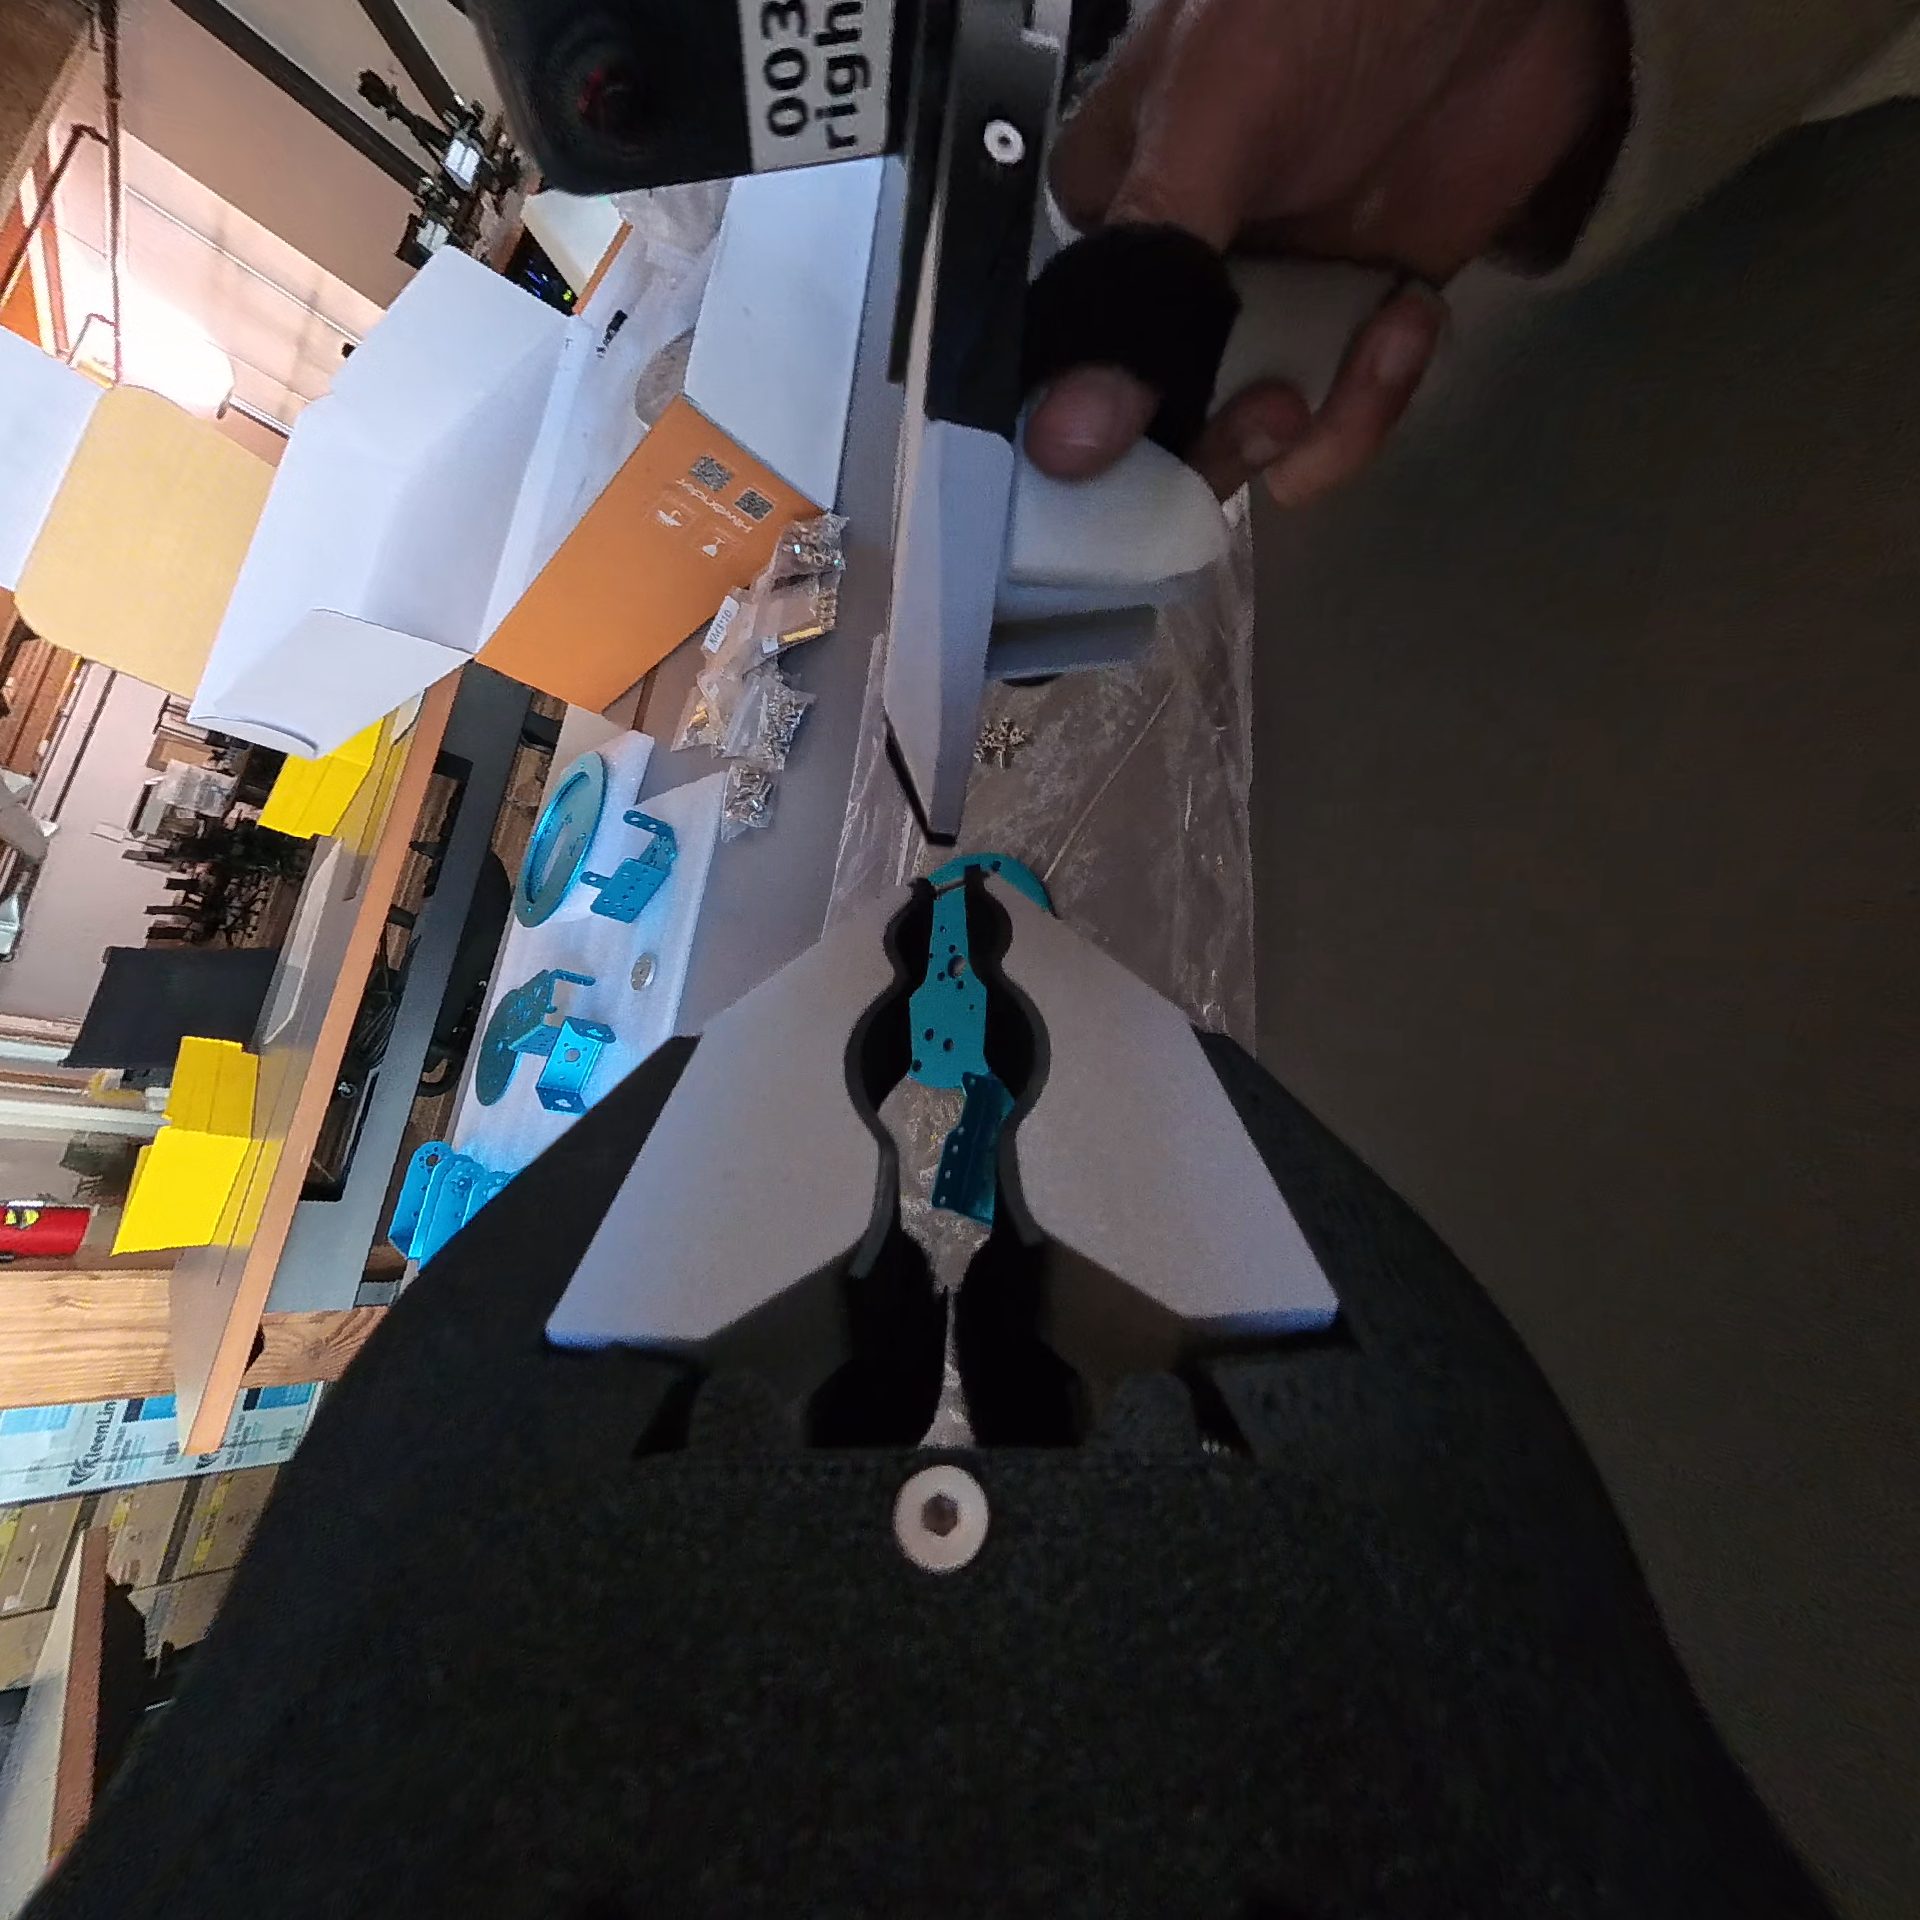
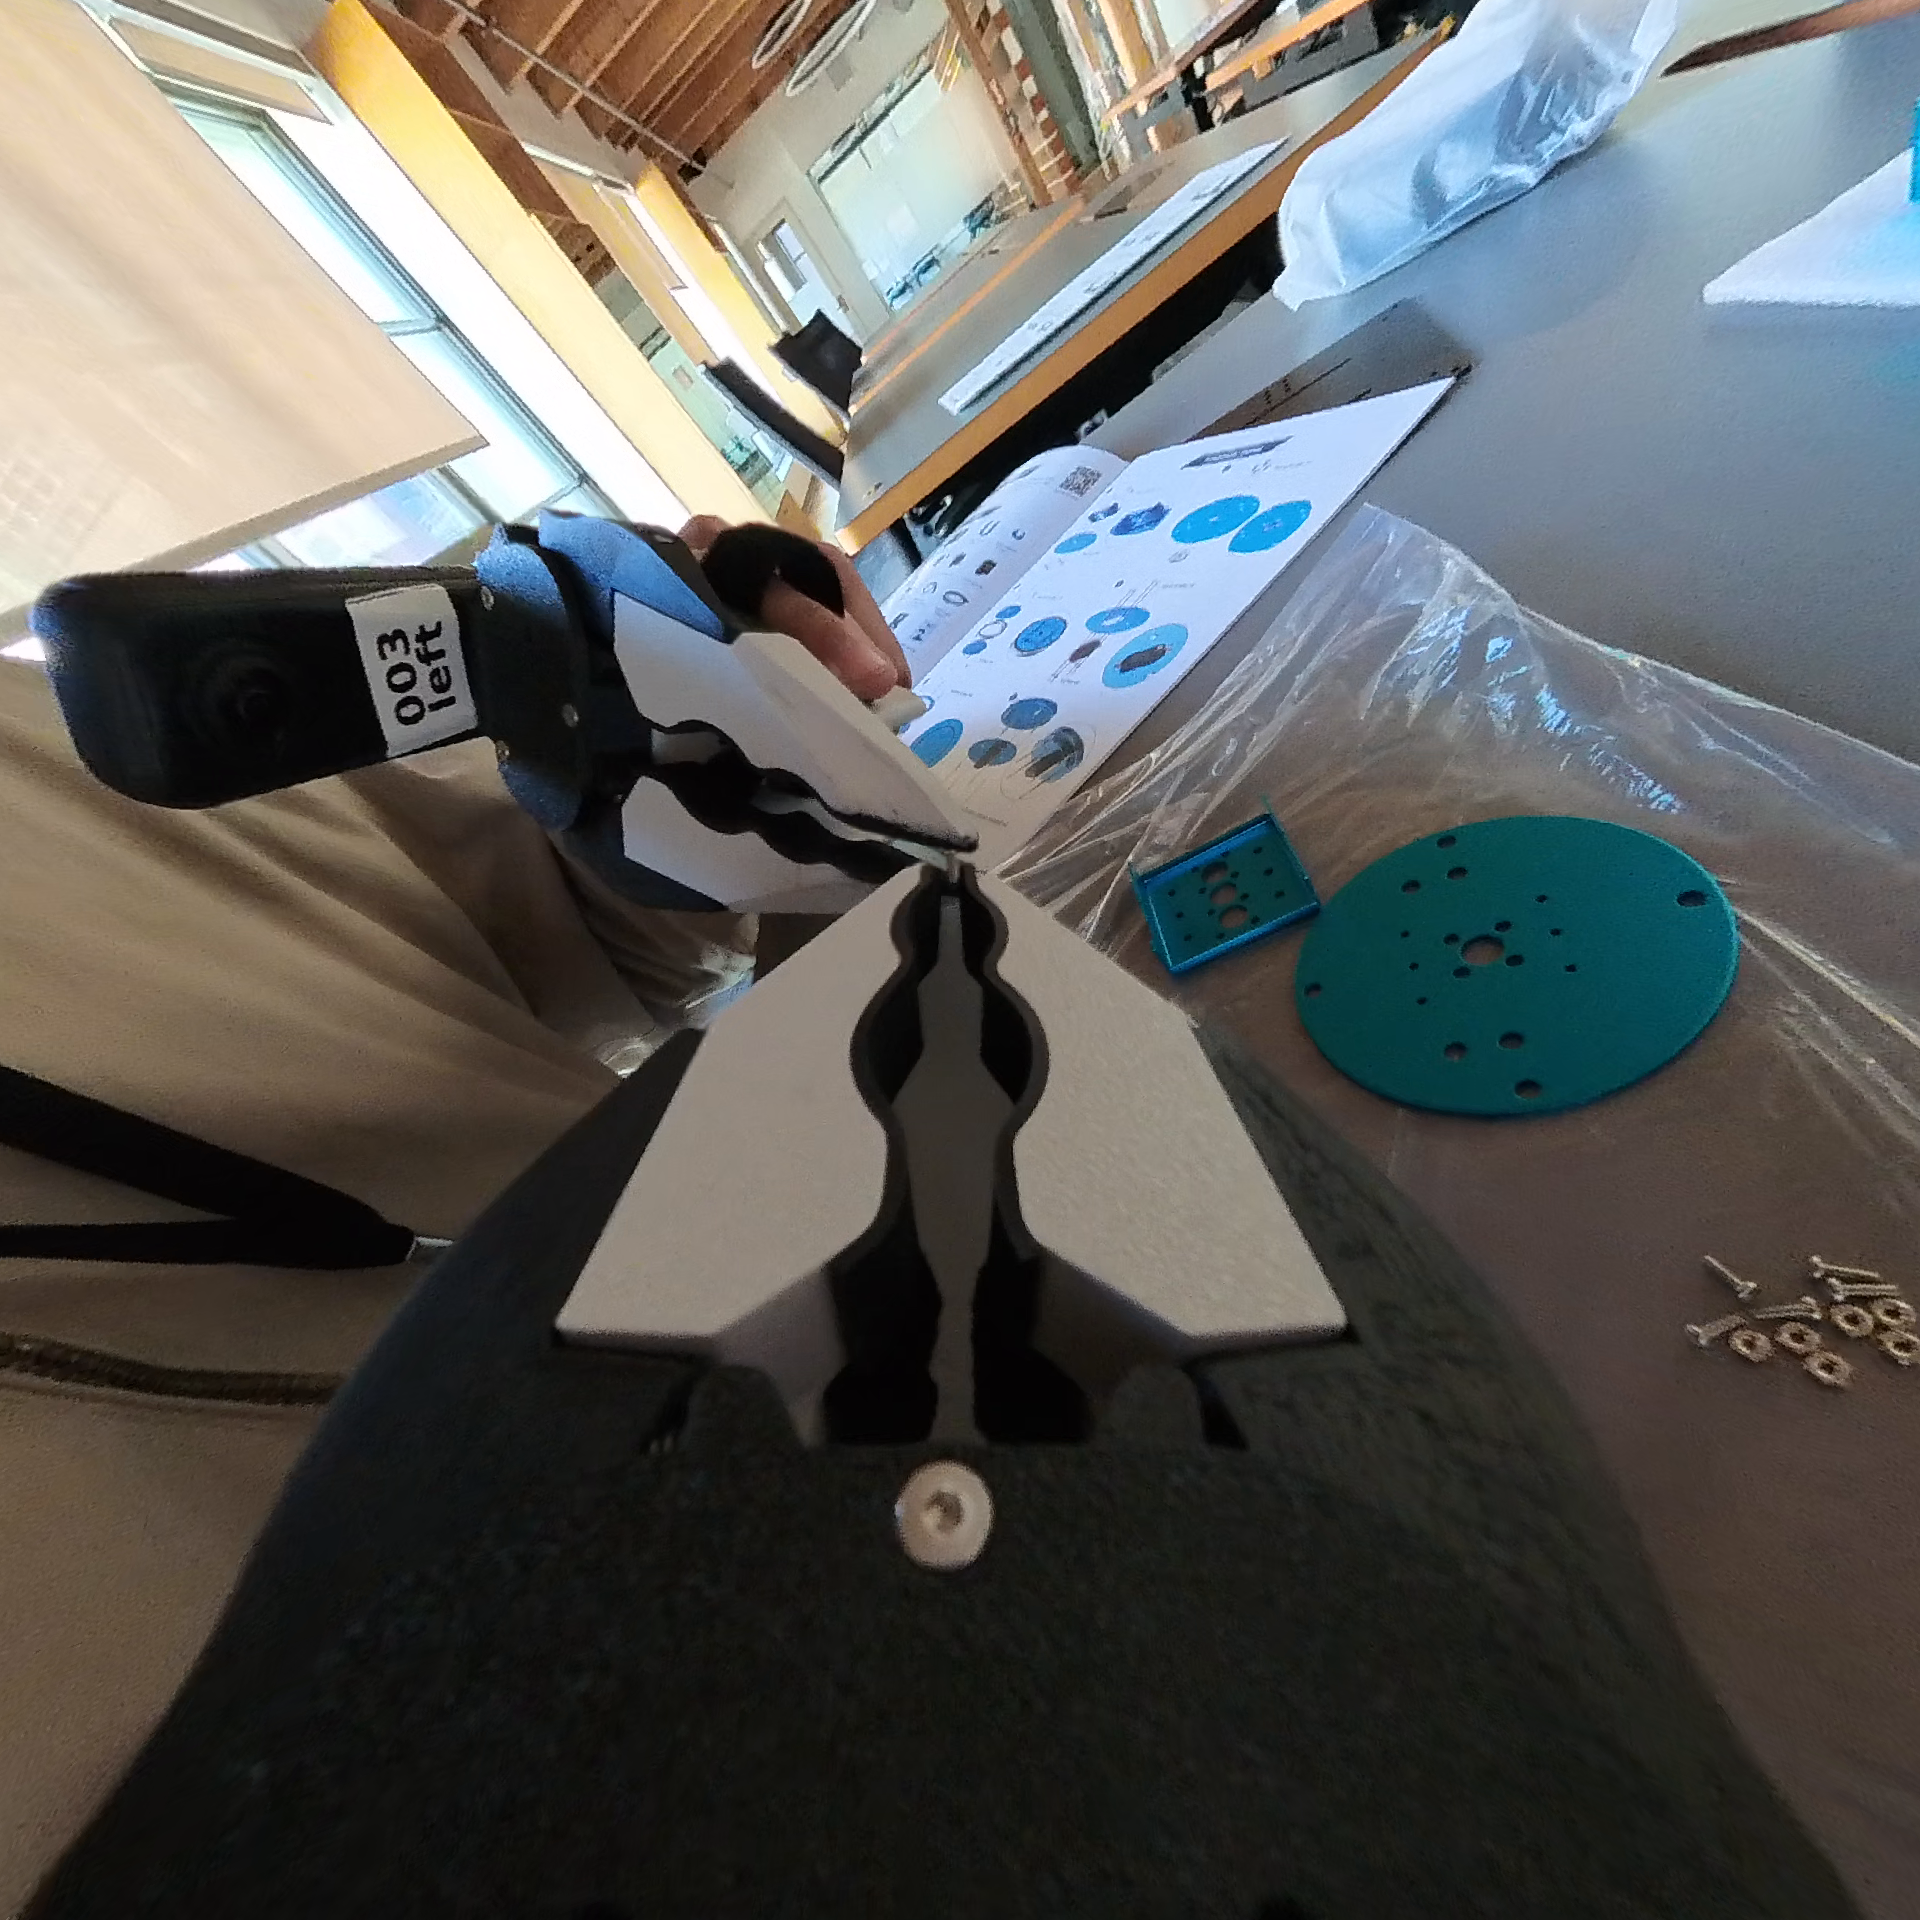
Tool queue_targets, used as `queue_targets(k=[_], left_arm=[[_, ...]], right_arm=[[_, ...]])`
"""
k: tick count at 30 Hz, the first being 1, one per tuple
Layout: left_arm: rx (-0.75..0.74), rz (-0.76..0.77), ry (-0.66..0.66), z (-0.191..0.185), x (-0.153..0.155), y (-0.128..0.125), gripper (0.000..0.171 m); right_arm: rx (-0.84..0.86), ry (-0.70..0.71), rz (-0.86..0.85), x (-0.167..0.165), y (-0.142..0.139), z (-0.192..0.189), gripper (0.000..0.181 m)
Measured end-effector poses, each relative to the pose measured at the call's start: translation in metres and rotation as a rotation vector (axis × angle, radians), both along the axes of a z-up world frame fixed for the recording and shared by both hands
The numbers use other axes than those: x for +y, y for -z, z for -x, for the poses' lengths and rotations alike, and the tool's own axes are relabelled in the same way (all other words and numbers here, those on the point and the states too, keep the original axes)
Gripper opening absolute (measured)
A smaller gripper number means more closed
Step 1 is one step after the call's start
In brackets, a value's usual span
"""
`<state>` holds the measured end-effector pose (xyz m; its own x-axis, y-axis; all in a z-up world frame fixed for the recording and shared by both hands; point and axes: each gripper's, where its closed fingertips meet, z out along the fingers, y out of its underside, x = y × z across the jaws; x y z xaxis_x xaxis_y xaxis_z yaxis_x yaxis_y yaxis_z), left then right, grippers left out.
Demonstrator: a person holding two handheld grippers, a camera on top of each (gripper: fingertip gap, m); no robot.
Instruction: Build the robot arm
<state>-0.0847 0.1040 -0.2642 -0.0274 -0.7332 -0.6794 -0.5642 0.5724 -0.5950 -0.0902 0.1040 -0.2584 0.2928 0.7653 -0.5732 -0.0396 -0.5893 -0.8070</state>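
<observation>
My left gripper (image 1: 943, 885) and my right gripper (image 2: 945, 875) are both shut and meet tip to tip above the table. A small silver screw (image 2: 950, 858) is pinched where the tips meet; it also shows in the left wrist view (image 1: 948, 880). The right gripper (image 1: 938, 826) comes down from above, held by a hand (image 1: 1299, 208). The left gripper (image 2: 961, 840) comes in from the left. Below them a blue round plate (image 2: 1517, 966) and a blue U-bracket (image 2: 1224, 894) lie on a clear plastic sheet (image 2: 1455, 675).
Loose screws and nuts (image 2: 1808, 1320) lie at the right on the grey table (image 2: 1662, 468). An open manual (image 2: 1091, 603) lies behind. An orange-and-white box (image 1: 623, 561), bags of screws (image 1: 769, 665) and a white foam tray (image 1: 675, 831) of blue parts stand farther off. The tips of both grippers are at nearly the same place.
</observation>
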Motion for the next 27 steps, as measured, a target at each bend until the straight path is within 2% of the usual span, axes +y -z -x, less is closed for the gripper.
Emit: queue_targets(k=[5, 7, 15, 22, 27], left_arm=[[0.025, -0.026, 0.038, -0.001, -0.006, 0.0, 0.005], [0.03, -0.029, 0.041, -0.001, -0.007, -0.001, 0.005], [0.02, -0.027, 0.026, -0.001, -0.006, -0.001, 0.005], [0.012, -0.028, 0.024, -0.003, -0.006, -0.002, 0.005], [-0.041, -0.018, -0.017, -0.004, 0.001, -0.009, 0.006]], right_arm=[[-0.09, -0.129, 0.067, -0.005, 0.005, 0.001, 0.014], [-0.11, -0.174, 0.073, -0.008, 0.005, 0.004, 0.013], [0.006, -0.213, 0.132, -0.003, -0.003, 0.004, 0.009], [0.014, -0.242, 0.16, -0.006, 0.002, 0.008, 0.008], [0.148, -0.214, 0.249, 0.002, -0.004, 0.005, 0.001]])
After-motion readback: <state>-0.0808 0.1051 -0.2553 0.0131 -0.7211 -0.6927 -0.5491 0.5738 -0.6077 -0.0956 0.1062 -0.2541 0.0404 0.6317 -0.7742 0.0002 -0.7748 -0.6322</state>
